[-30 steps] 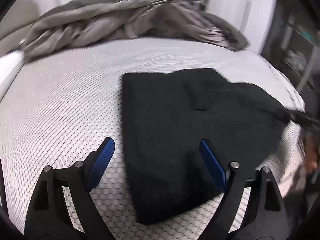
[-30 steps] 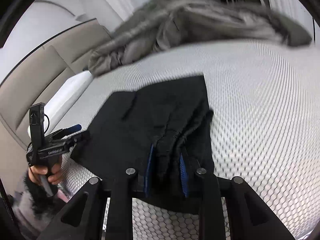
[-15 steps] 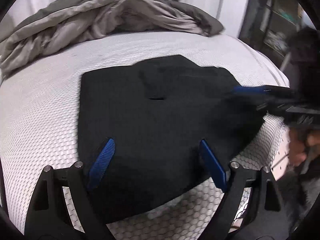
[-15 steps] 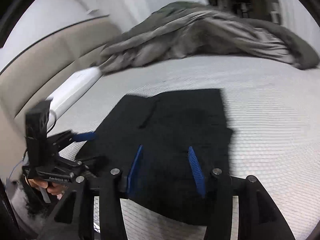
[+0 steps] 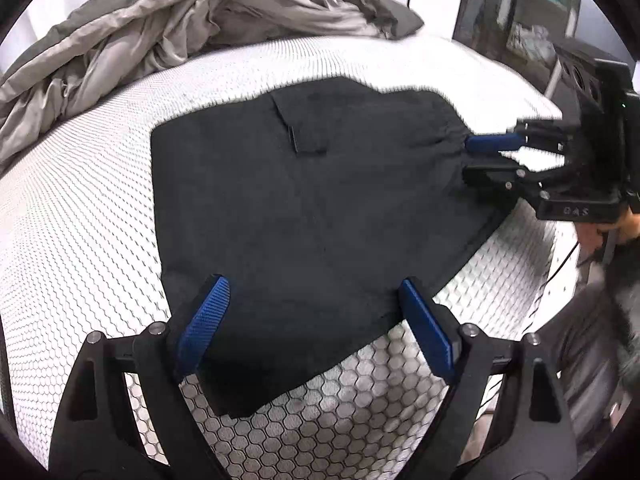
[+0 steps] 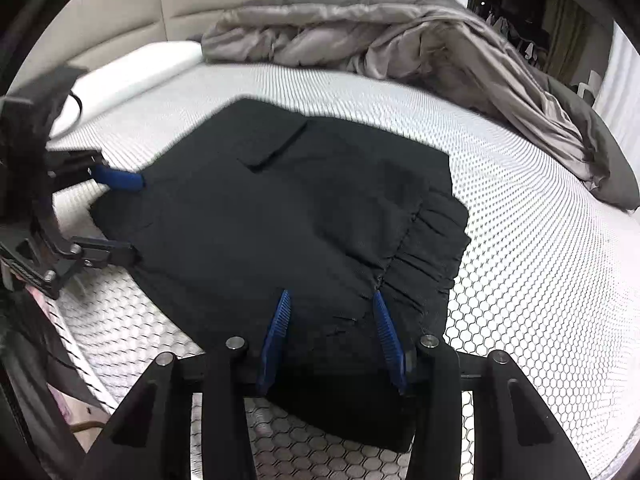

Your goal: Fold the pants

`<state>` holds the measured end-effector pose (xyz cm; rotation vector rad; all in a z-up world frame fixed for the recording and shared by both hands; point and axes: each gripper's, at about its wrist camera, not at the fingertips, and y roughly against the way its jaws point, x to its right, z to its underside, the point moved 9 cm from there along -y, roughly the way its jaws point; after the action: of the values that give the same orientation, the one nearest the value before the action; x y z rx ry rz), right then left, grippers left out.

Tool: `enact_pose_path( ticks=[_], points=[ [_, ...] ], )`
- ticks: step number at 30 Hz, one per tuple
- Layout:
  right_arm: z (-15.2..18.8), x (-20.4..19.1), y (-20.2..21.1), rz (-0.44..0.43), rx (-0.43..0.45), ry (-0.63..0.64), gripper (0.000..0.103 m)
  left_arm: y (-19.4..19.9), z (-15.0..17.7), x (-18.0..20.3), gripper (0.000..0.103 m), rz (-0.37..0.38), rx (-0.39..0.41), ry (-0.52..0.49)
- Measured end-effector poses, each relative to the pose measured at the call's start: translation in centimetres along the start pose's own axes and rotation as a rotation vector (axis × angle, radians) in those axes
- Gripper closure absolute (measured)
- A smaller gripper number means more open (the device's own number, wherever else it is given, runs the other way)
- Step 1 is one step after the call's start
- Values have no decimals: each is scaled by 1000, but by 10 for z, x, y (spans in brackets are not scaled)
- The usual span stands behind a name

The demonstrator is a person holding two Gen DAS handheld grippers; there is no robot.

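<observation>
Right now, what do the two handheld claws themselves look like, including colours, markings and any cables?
Both are black frames with silver pivot bolts and ridged blue pads. The left claw shows triangular cut-outs in its arms. The right claw looks the same in its own view; the left view shows pale lettering on its body, too blurred to read, and a thin dark cable trailing below it. A dark fuzzy sleeve shows beside it.

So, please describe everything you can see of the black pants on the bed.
The black pants lie folded into a flat, compact bundle on the white honeycomb mattress. The cloth looks soft and matte. A gathered elastic waistband and a pocket flap show. Both open grippers straddle its near edges; whether the pads touch the cloth cannot be told.
</observation>
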<state>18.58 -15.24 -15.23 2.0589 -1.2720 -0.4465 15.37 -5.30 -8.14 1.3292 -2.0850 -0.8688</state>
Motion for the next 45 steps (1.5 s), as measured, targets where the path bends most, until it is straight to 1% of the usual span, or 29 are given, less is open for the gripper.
enact_pose_path(
  ticks=[2, 5, 6, 7, 9, 11, 13, 14, 15, 16, 17, 18, 20, 21, 22, 23, 24, 25, 27, 28, 30, 33, 34, 35, 37, 40, 41, 43, 45],
  points=[
    [-15, -4, 1, -42, 51, -48, 58, 3, -11, -4, 17, -12, 47, 26],
    [-41, -14, -30, -19, 55, -87, 58, -14, -22, -12, 17, -52, 31, 54],
    [-42, -17, -44, -7, 29, -93, 58, -23, -21, -15, 18, -68, 5, 52],
    [-39, -22, -56, -6, -3, -87, 58, -35, -17, -19, 18, -81, -44, 48],
    [-35, -28, -72, -6, -61, -48, 59, -42, -14, -23, 18, -79, -58, 55],
    [-32, -25, -70, -13, -70, -27, 59, -37, -11, -30, 19, -70, -57, 55],
    [-23, -1, -55, 78, -84, -25, 59, -29, -3, -40, 19, -63, -60, 72],
    [-20, 7, -51, 94, -85, -26, 62, -25, 0, -43, 19, -53, -59, 84],
    [-15, 12, -45, 78, -86, -34, 63, -21, 3, -45, 21, -42, -58, 100],
    [-13, 13, -38, 65, -69, -41, 64, -14, 6, -50, 24, -52, -56, 117],
    [-14, 13, -34, 62, -56, -41, 64, -8, 7, -52, 34, -61, -52, 130],
    [-18, 11, -28, 57, -37, -53, 63, -3, 3, -55, 38, -59, -42, 143],
    [-32, 6, -23, 14, 10, -103, 62, 7, -12, -54, 39, -37, 18, 181],
    [-41, 1, -24, -13, 31, -128, 62, 7, -19, -54, 42, -43, 36, 196],
    [-49, -4, -30, -20, 37, -141, 62, 5, -24, -55, 48, -49, 39, 203],
    [-52, -7, -34, -20, 35, -146, 62, -1, -27, -55, 52, -46, 34, 211],
    [-57, -12, -46, -21, 19, -153, 62, -10, -31, -53, 59, -33, 20, 219],
    [-57, -12, -46, -21, 19, -153, 62, -21, -34, -48, 61, -23, -2, 214],
    [-58, -29, -81, -36, -60, -129, 62, -31, -30, -44, 62, -63, -15, 176],
    [-54, -31, -90, -12, -86, -98, 63, -31, -28, -44, 62, -63, -20, 161],
    [-47, -32, -88, 8, -92, -52, 63, -25, -22, -45, 63, -51, -17, 141],
    [-30, 11, -71, 174, -117, -52, 63, -17, -9, -57, 63, -86, -30, 148],
    [-25, 20, -67, 170, -116, -63, 69, -15, -5, -59, 63, -75, -35, 162],
    [-21, 23, -62, 130, -111, -88, 71, -12, -1, -61, 63, -70, -41, 174],
    [-26, 24, -54, 98, -83, -113, 70, -7, -9, -61, 63, -70, -46, 180],
    [-51, 21, -49, 44, -14, -200, 70, 2, -32, -57, 63, -24, 27, 225],
    [-58, 19, -53, 32, -4, -208, 70, 0, -41, -57, 63, -26, 37, 232],
    [-72, 7, -69, 6, -3, -226, 70, -17, -52, -58, 63, -41, 15, 246],
    [-73, -10, -86, -27, -43, -228, 70, -38, -53, -59, 63, -63, -29, 261]
  ],
)
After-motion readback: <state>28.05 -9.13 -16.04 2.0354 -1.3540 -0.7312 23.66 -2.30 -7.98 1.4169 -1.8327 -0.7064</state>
